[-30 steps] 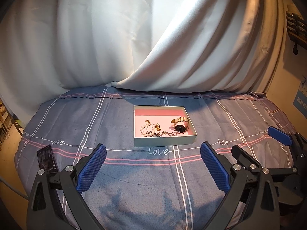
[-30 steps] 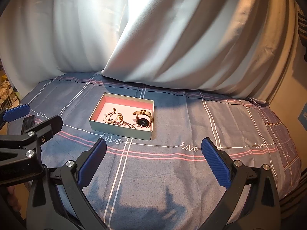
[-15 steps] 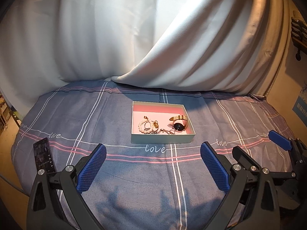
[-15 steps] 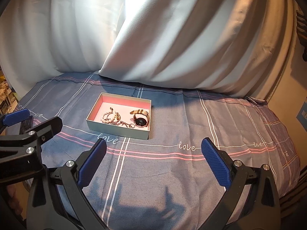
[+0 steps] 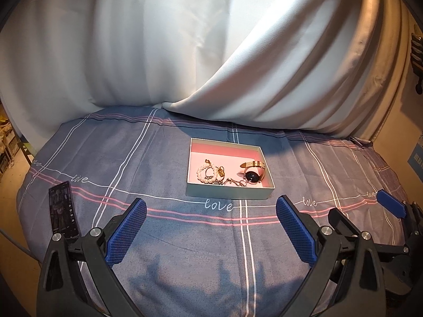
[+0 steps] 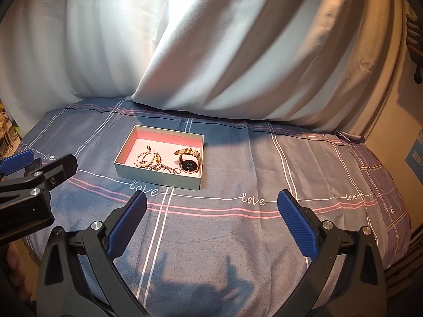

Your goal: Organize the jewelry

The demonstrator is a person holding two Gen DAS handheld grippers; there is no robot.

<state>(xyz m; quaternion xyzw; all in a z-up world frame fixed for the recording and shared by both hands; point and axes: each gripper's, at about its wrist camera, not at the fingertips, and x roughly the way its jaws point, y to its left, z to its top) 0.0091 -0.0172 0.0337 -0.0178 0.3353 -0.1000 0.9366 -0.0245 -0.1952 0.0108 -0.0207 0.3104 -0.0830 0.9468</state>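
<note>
Your left tool [image 5: 210, 227] and right tool [image 6: 211, 224] are both spread wide and carry nothing. They hang over the bed [image 6: 238, 237], well short of the box [image 5: 229, 194]. The watch [image 5: 252, 175], the pearl bracelet [image 5: 205, 174] and a chain [image 5: 230, 182] lie inside, touching each other. I think a grab there may lift several pieces together. Room is free around the box; the phone [image 5: 63, 214] lies at the left edge.

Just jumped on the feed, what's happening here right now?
A person holds two grippers above a bed, both open and empty. The left gripper and right gripper face a shallow box on the plaid sheet. Inside lie a pearl bracelet, a tangled chain and a wristwatch. A phone lies to the left.
</note>
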